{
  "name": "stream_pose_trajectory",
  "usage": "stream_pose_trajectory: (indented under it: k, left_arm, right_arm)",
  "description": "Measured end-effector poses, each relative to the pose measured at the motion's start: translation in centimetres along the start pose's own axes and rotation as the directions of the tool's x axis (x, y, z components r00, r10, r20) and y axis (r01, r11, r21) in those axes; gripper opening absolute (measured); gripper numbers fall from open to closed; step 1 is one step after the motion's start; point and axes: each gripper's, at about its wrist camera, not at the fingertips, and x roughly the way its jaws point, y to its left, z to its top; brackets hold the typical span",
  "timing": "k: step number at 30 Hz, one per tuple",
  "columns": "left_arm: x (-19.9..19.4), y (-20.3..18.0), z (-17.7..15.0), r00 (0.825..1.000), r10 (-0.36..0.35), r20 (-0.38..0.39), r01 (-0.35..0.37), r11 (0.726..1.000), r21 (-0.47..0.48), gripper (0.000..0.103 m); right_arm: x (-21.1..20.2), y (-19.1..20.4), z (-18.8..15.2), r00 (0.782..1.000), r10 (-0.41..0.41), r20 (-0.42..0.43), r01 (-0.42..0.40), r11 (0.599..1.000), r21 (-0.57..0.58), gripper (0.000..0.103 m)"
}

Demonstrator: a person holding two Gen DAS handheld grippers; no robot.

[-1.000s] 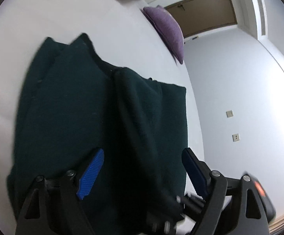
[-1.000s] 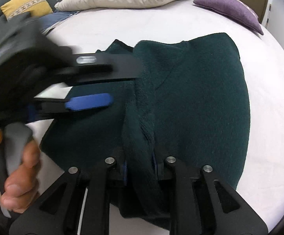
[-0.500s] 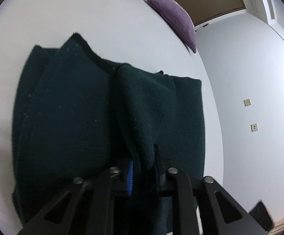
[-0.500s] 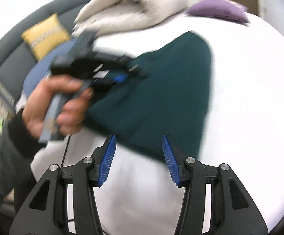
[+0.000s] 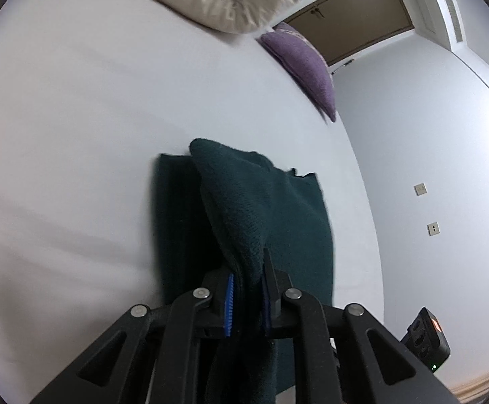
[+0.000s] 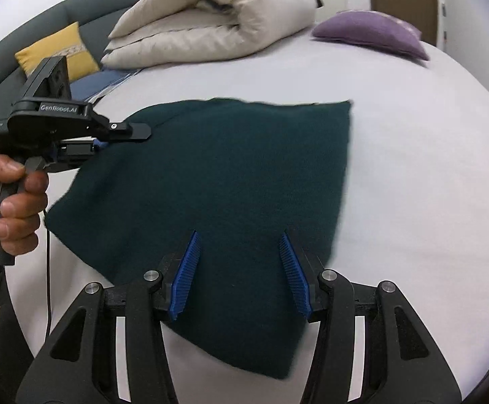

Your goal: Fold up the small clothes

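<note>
A: Where are we seeing the dark green garment (image 6: pixel 231 175)?

B: It is lying folded on the white bed (image 6: pixel 429 175), and our left gripper (image 5: pixel 247 298) is pinching a raised fold of it between the blue pads (image 5: pixel 229 303).

A: And our right gripper (image 6: pixel 241 274)?

B: We are holding it with jaws spread wide, gripping nothing, hovering over the garment's near edge. Beyond, a rolled beige duvet (image 6: pixel 217 23) and a purple pillow (image 6: pixel 369 33) are sitting on the bed.
</note>
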Motion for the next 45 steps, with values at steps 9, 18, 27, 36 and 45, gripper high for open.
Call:
stream_pose_trajectory:
  k: [9, 18, 27, 36, 45]
  left_arm:
    - [1.3, 5.3, -1.7, 0.998, -0.061, 0.011, 0.062, 0.992, -0.108, 0.014]
    - [-1.8, 2.3, -2.2, 0.992, 0.103, 0.079, -0.105, 0.994, 0.020, 0.023]
    - [-0.2, -5.8, -4.8, 0.971, 0.193, 0.144, -0.228, 0.931, 0.285, 0.023]
    - [1.6, -1.2, -6.4, 0.974, 0.197, 0.109, -0.220, 0.934, 0.281, 0.006]
    - [-1.7, -9.2, -4.0, 0.942, 0.205, 0.265, -0.292, 0.890, 0.350, 0.049]
  right_arm:
    - [3.6, 3.0, -1.6, 0.997, -0.011, -0.071, 0.007, 0.999, -0.044, 0.049]
    - [1.4, 1.1, 0.7, 0.991, 0.128, -0.027, -0.127, 0.991, 0.050, 0.049]
    - [2.8, -7.3, 1.0, 0.884, 0.462, 0.078, -0.451, 0.794, 0.407, 0.050]
    - [3.4, -10.2, -3.0, 0.868, 0.495, 0.036, -0.455, 0.763, 0.459, 0.047]
    - [1.2, -13.4, 8.6, 0.855, 0.494, 0.160, -0.513, 0.754, 0.410, 0.050]
